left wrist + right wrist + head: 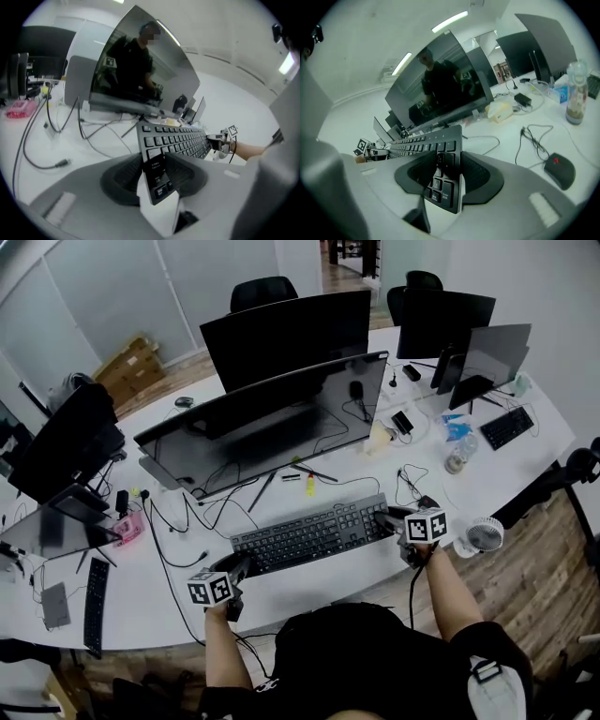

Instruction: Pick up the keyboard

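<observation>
A black keyboard (309,535) was clamped at both ends over the white bench (309,594): fingers (123,177) of the left gripper (241,567) pinched its left end, fingers (477,174) of the right gripper (386,519) its right end.

Two grippers (239,568) (384,518), three keyboards (309,535) (506,427) (94,606), perhaps six monitors (272,423) (286,334) (445,320) (497,352) (66,442) (52,526), two office chairs (262,292) (422,279), one fan (485,535), one bottle (459,454)

The keyboard (309,535) is stretching left to right before the wide monitor (272,418), its left end sitting in the left gripper (239,568), its right end in the right gripper (386,519). A fan (485,535) is standing just right of the right gripper.
</observation>
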Tool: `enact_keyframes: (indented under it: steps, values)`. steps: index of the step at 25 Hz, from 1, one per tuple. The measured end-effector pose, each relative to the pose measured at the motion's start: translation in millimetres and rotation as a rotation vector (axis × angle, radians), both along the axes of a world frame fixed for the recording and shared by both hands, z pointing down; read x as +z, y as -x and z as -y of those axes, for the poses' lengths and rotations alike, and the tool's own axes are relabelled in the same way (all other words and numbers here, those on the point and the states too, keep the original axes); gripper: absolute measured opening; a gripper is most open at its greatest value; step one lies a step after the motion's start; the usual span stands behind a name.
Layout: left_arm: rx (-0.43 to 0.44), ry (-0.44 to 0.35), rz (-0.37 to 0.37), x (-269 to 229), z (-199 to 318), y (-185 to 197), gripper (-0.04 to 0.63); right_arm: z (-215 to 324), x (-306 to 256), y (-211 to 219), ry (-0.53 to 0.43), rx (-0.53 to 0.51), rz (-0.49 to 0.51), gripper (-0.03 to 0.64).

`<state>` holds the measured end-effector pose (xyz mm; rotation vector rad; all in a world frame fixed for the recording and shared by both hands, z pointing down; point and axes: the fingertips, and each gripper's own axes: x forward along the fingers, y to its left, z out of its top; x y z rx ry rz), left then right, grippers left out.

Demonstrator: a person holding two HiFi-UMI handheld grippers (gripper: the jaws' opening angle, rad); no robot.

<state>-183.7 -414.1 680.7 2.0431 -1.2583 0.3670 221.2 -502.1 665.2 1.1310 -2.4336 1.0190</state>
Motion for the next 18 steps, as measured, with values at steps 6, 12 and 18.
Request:
enact_keyframes:
  steps: [6, 12, 18]
  values:
    - [-0.023, -0.249, 0.04, -102, 25, 14, 0.204, 22, -102, 12, -0.242, -0.011, 0.053, 0.156]
    - [-0.031, -0.475, 0.09, -199, 38, 24, 0.204, 34, -199, 19, -0.457, -0.018, 0.109, 0.156]
    - [-0.046, -0.615, 0.113, -265, 41, 34, 0.204, 42, -271, 32, -0.607, -0.04, 0.138, 0.156]
